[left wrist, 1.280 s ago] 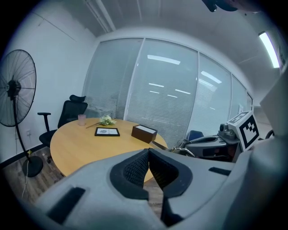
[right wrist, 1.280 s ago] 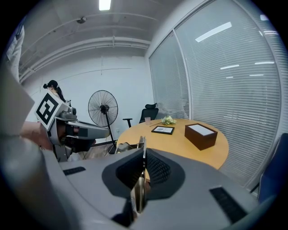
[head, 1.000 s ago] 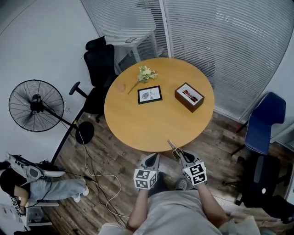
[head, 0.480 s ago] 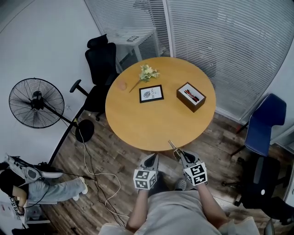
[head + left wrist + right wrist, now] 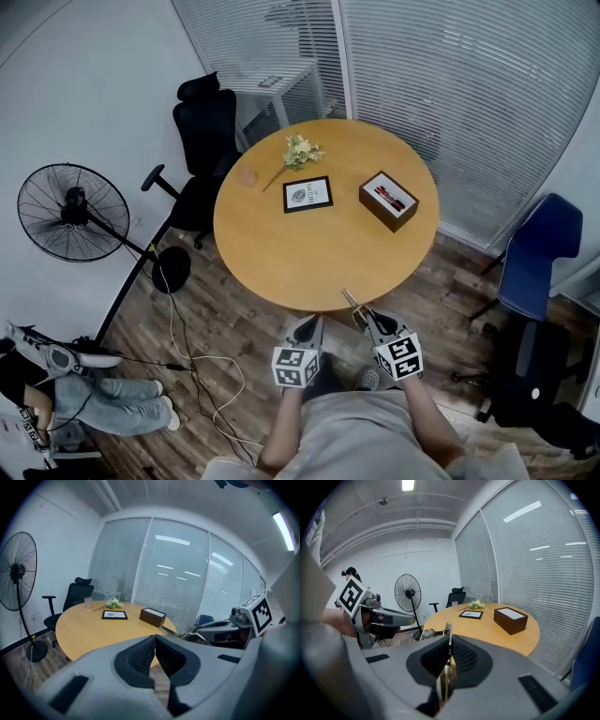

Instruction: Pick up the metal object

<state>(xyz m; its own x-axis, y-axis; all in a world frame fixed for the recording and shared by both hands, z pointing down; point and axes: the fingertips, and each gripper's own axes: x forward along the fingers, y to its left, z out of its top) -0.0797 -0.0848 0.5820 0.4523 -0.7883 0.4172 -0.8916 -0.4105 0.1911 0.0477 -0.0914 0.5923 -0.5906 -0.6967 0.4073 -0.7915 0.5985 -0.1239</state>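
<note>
In the head view, the right tongs (image 5: pixel 372 319) are sitting at the lower middle of the frame, just off the near edge of the round bench (image 5: pixel 272 262). They are clamping the metal object (image 5: pixel 351 301), whose thin end is poking up and left out of the tips toward the bench rim. The left tongs (image 5: pixel 307 324) are hanging just beside them on the left, closed and apart from the object.

In the left gripper view, the left tongs (image 5: pixel 155 641) are pressing pad to pad at the lower centre with nothing between them. The metal object (image 5: pixel 169 632) is showing just to their right, sticking out from the right tongs (image 5: pixel 196 633).

In the right gripper view, the right tongs (image 5: pixel 449 644) are pinching the metal object (image 5: pixel 449 631). It is showing as a thin strip on edge between the pads at the frame's centre.
</note>
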